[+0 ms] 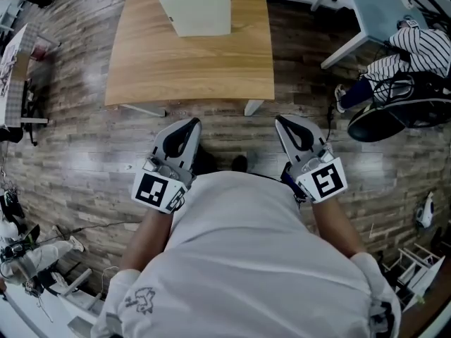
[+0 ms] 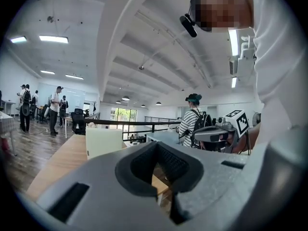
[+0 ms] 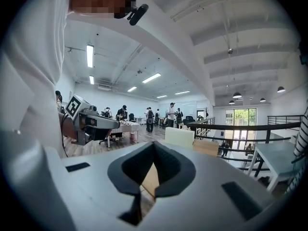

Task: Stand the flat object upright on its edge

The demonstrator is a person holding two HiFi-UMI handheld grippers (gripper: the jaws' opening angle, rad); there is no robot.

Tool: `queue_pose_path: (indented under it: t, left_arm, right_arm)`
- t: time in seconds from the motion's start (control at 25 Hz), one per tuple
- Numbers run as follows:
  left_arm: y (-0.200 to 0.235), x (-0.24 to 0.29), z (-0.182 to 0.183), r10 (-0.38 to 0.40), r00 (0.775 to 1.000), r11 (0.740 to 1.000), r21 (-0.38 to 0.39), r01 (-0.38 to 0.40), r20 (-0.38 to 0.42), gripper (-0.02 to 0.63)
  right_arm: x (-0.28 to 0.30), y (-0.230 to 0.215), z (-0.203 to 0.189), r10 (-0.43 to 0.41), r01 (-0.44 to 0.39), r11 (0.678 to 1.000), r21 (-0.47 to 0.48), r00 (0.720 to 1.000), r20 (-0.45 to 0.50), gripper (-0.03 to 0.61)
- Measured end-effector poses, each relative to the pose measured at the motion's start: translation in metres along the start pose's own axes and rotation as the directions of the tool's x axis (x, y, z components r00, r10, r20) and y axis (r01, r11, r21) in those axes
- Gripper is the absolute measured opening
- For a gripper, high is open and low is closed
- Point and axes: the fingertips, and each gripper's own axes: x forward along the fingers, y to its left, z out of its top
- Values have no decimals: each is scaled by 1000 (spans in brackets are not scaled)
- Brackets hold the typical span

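Your left gripper (image 1: 183, 131) is closed tight on nothing, and so is your right gripper (image 1: 290, 129). You hold both level, pointing at the wooden table (image 1: 183, 65), short of its near edge. The flat cream slab (image 1: 197, 5) sits at the far end. Only the gripper views show it rising above the tabletop.

It is a big open workroom, with long ceiling lights (image 2: 54, 39) at upper left, a wooden table (image 1: 190, 65), and people (image 2: 56, 107) standing at far left.
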Motion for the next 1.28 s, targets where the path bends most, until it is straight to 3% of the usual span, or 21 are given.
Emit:
queue_pose_path:
  t: [0.28,0.56,1.28]
  left_arm:
    - [-1,-25,8,38,999,998,40,-39,18,6]
    - [3,-44,10,77,996,997,12,-77,36,6]
    - [-10,-50,11,60,997,998,14,-60,50,6]
  right_arm:
    - [-6,20,3,32,-32,999,-3,999,15,5]
    - [-12,32,7,47,-47,999,-8,999,12,5]
    - [-16,40,13,62,-61,998,-21,998,23,5]
